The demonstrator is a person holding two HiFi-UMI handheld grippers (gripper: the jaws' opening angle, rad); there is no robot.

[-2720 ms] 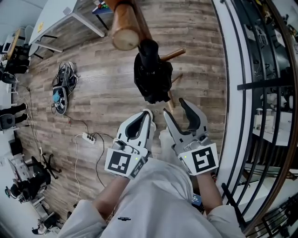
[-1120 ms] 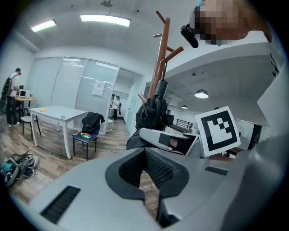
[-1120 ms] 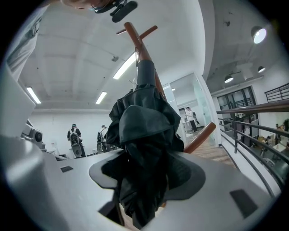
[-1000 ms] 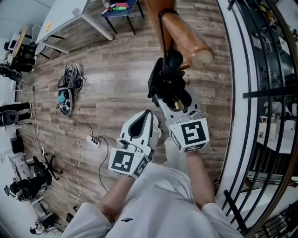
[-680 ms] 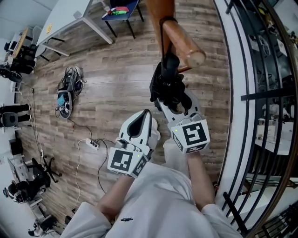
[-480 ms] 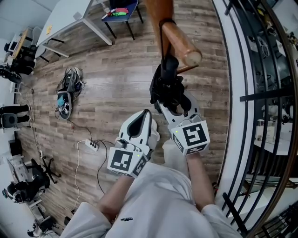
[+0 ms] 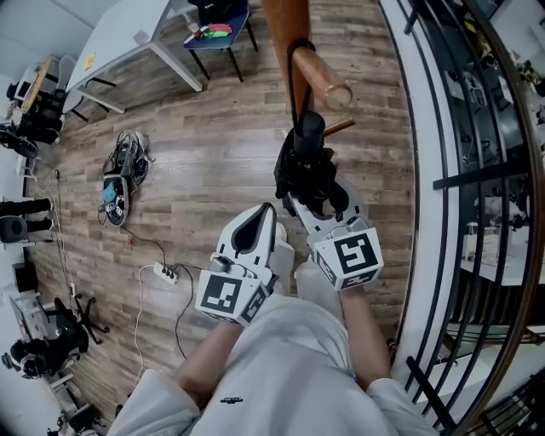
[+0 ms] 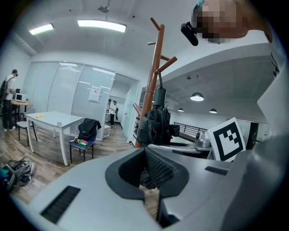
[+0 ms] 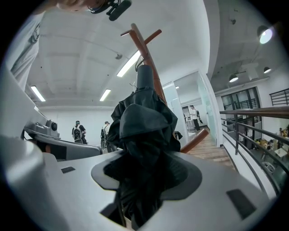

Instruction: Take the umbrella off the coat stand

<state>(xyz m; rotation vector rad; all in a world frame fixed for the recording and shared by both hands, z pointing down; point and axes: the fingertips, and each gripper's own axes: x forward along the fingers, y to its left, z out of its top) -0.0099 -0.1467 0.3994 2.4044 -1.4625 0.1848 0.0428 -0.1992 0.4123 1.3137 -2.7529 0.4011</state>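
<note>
A folded black umbrella (image 7: 305, 163) hangs by its strap from a peg (image 7: 322, 78) of the brown wooden coat stand (image 7: 285, 21). My right gripper (image 7: 317, 192) is shut on the umbrella's lower part, its jaws having just been closing with the fabric between them. In the right gripper view the bunched black fabric (image 9: 142, 121) fills the gap in the right gripper (image 9: 142, 175), with the stand (image 9: 145, 47) rising behind. My left gripper (image 7: 260, 223) is shut on nothing, lower and to the left. In the left gripper view the left gripper (image 8: 146, 168) points toward the umbrella (image 8: 156, 124).
A metal railing (image 7: 477, 157) curves along the right. A white table (image 7: 128, 38) and a chair (image 7: 217, 21) stand at the far left. A bag (image 7: 115, 174) and a power strip (image 7: 166, 274) lie on the wooden floor. People stand far off.
Earliest, my right gripper stood open beside the left one, below the umbrella. It has since risen and closed round the umbrella. Over the last second both grippers have barely moved.
</note>
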